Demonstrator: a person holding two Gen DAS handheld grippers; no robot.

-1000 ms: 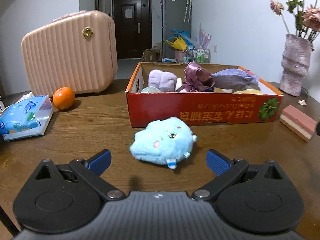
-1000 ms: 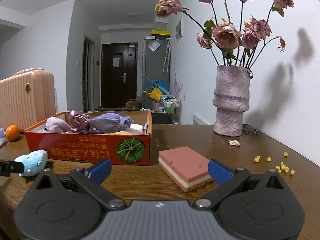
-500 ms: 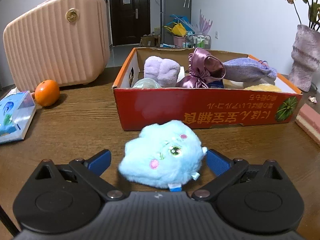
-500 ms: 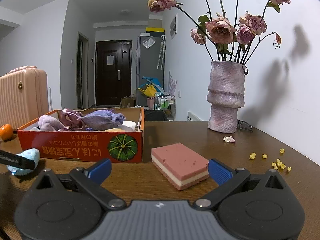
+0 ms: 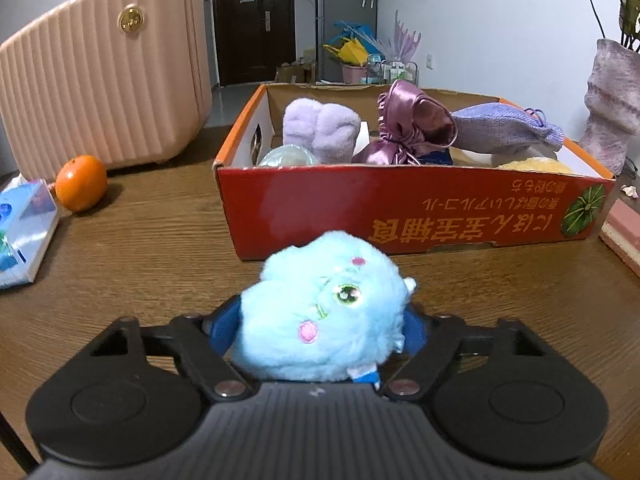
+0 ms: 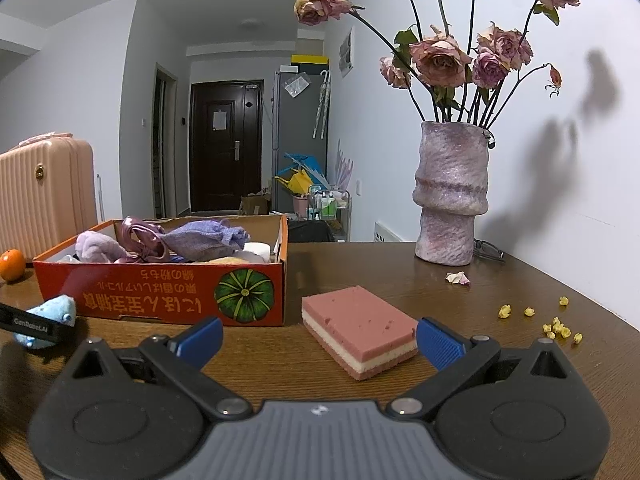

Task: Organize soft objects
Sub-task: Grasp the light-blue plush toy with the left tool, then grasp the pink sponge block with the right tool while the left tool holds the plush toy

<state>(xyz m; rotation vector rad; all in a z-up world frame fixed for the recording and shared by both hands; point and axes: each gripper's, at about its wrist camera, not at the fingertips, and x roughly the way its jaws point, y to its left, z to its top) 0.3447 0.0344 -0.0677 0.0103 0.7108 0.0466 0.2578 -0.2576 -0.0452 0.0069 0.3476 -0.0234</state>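
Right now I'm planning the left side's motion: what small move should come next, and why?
Probably lift. The left hand-held gripper is shut on the blue plush toy, which sits low on the table in front of the red cardboard box; it must clear the box wall.

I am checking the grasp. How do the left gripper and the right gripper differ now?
The left gripper is shut on the fluffy light-blue plush toy; the right gripper is open, holding nothing. The left faces the red cardboard box, the right the pink-and-cream layered sponge. Both have blue pads.
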